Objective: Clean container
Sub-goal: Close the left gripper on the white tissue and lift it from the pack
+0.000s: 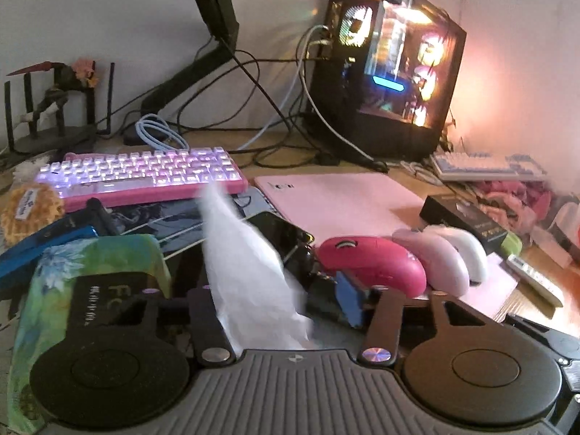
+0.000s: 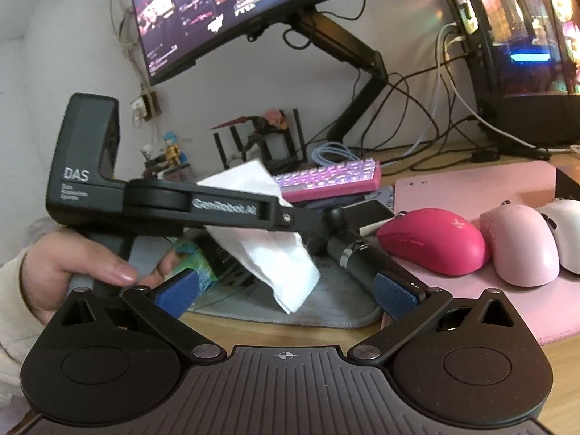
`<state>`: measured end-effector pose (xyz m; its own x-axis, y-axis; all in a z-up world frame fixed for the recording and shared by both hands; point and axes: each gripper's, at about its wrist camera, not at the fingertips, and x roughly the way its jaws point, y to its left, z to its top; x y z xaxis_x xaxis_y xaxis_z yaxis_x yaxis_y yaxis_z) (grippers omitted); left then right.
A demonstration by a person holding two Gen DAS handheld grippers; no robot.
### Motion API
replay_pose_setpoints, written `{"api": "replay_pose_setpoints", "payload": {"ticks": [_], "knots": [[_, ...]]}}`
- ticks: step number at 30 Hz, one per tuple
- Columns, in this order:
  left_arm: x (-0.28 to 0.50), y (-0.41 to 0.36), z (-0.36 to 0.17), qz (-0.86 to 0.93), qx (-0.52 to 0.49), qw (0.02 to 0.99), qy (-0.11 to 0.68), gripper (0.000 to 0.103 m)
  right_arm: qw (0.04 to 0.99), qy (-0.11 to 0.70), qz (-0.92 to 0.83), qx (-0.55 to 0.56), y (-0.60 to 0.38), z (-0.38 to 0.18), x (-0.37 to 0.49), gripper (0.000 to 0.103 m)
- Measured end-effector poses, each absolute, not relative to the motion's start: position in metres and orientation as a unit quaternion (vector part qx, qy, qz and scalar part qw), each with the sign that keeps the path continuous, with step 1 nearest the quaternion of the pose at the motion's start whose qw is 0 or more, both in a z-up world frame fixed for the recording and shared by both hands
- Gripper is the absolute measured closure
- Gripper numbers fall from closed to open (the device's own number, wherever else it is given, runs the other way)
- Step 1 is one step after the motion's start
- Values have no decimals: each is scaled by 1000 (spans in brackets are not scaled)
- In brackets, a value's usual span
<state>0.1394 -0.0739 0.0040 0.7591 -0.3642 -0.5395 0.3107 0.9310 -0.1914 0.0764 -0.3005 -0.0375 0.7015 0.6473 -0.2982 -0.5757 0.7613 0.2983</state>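
Right wrist view: left gripper (image 2: 301,223) clamps the tissue (image 2: 279,264), which hangs mid-frame directly ahead of the spread-open right gripper (image 2: 286,291); container unidentifiable.

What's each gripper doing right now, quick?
Left gripper: shut on the white tissue, held above the desk.
Right gripper: open, fingers wide apart, holding nothing.

Dim, soft-focus, fisheye-warped; PC glow

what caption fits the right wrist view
Left gripper holds a white tissue over the desk; open right gripper waits below.
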Motion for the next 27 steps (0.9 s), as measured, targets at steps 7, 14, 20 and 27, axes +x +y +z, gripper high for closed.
{"api": "replay_pose_setpoints", "payload": {"ticks": [7, 14, 20, 27], "knots": [[136, -70, 0, -171, -49, 938, 296, 85, 913, 202, 340, 103, -304, -38, 78, 0], [121, -67, 7, -182, -41, 943, 275, 96, 914, 206, 335, 97, -303, -36, 76, 0], [97, -52, 25, -188, -45, 951, 240, 97, 922, 203, 322, 77, -295, -37, 78, 0], [65, -9, 41, -168, -71, 961, 208, 97, 925, 199, 320, 42, -265, -24, 74, 0]]}}
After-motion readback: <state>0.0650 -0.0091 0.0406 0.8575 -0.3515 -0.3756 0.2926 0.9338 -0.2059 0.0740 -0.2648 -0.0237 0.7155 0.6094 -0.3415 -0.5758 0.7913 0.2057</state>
